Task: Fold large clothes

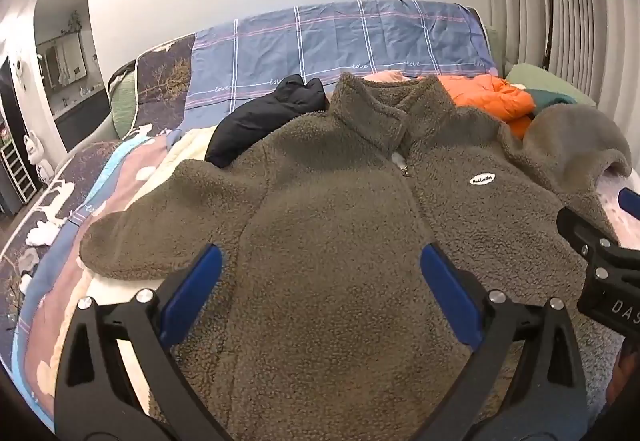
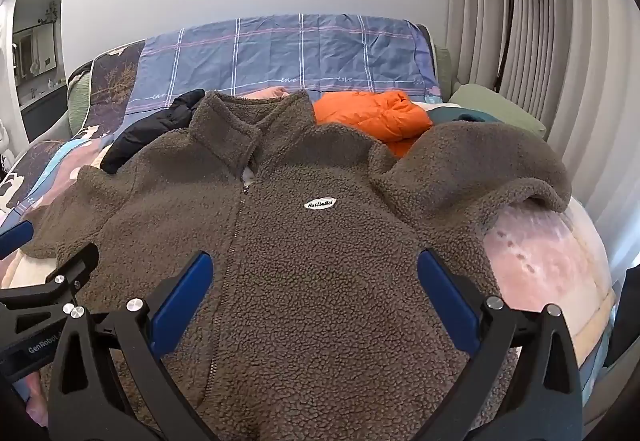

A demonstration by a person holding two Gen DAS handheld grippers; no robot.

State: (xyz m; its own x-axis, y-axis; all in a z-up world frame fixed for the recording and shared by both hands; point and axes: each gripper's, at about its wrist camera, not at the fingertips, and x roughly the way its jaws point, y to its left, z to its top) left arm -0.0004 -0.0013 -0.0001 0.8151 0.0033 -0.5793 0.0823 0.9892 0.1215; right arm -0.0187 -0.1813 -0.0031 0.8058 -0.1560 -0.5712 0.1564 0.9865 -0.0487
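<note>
A large brown-grey fleece jacket (image 1: 328, 209) lies face up on the bed, zipped, collar toward the headboard, with a white oval label (image 1: 483, 179) on the chest. It also fills the right wrist view (image 2: 320, 241). Its left sleeve (image 1: 132, 241) lies spread out; its right sleeve (image 2: 480, 165) is bunched up. My left gripper (image 1: 320, 261) is open and empty above the jacket's lower left half. My right gripper (image 2: 314, 267) is open and empty above the lower right half. Each gripper shows at the edge of the other's view.
A black jacket (image 1: 264, 117) and an orange puffer jacket (image 1: 492, 101) lie behind the fleece near the blue plaid pillow cover (image 1: 340, 41). A green pillow (image 2: 496, 109) sits at the right. A floor lamp (image 2: 508, 1) and curtains stand at the right of the bed.
</note>
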